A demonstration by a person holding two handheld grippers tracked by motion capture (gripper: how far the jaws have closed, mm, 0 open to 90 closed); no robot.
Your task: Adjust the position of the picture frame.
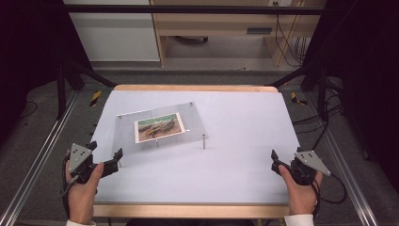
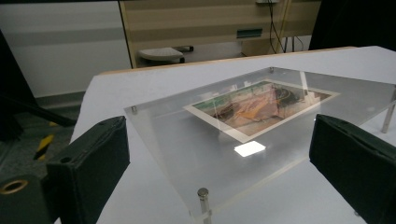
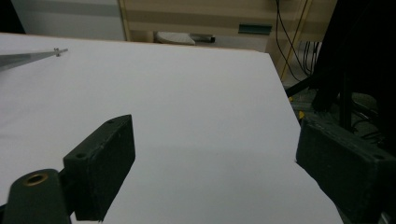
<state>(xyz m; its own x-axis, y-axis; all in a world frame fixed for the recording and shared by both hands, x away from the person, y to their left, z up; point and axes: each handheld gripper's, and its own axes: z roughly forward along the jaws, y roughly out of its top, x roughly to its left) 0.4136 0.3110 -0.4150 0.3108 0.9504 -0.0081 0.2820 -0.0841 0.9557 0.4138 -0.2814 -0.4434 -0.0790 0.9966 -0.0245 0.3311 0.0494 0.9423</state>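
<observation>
Approaching the clear acrylic frame (image 1: 162,126) from its near-left corner, the left hand-held gripper (image 1: 117,157) hovers with its jaws spread wide and nothing between them; the left gripper view shows the corner standoff post (image 2: 203,194) just ahead. To do this step well, I judge it best to close on the plate's edge beside that post, keeping the jaws level with the sheet so that the pads meet acrylic and do not slip onto the metal. The right hand-held gripper (image 1: 274,159) waits near the table's (image 1: 244,141) right edge, well apart from the frame, its jaws also open and empty. The frame stands on short posts left of the table's centre, with a landscape picture (image 1: 158,127) sandwiched inside. Its long axis runs roughly left to right, tilted so the right end points slightly away from the person.
</observation>
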